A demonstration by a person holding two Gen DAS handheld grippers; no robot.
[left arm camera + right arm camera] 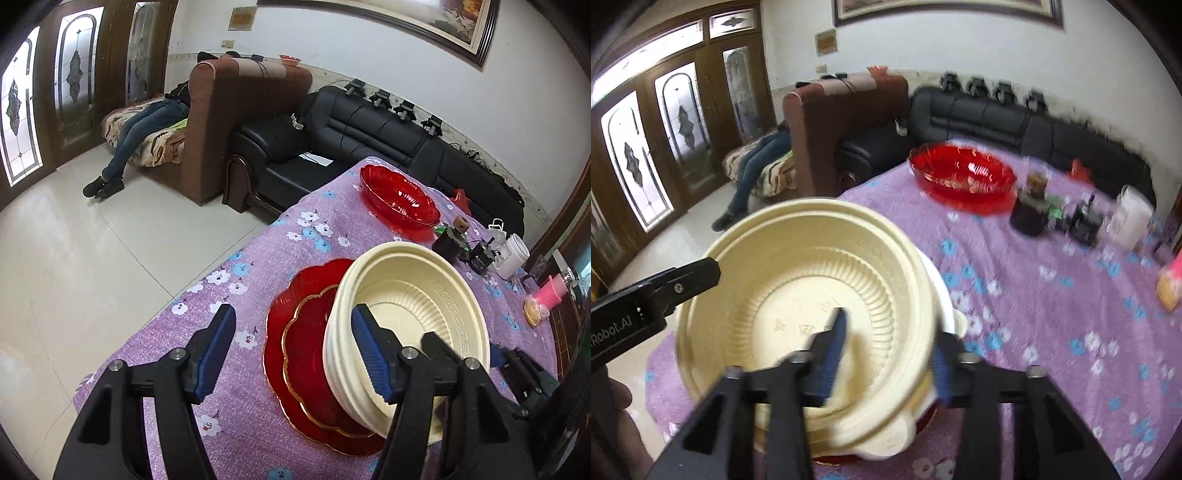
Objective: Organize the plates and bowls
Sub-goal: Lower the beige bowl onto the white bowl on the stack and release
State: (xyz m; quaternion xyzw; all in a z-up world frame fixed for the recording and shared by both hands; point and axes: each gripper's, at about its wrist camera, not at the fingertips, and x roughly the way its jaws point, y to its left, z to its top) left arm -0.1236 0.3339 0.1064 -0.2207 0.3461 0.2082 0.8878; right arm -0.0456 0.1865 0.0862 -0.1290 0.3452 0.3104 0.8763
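Tongs in both hands stood parted around the rim of the cream bowl stack [410, 325], gripping nothing. The left tongs [293, 354] had one blue pad outside the stack over the cloth and the other inside the top bowl, clear of its wall. The right tongs [888, 354] straddled the near rim the same way, one pad inside the bowl and one outside, with the picture too blurred to tell whether either brushed the plastic. The stack sat tilted on two nested red scalloped plates [295, 343], the upper one gold-edged, on the counter [258, 258] under a purple flowered cloth. Farther back lay a red oval dish [399, 197], then a small dark jar [445, 245] and a white container [513, 256]. Beyond the counter stood a black sofa [369, 129].
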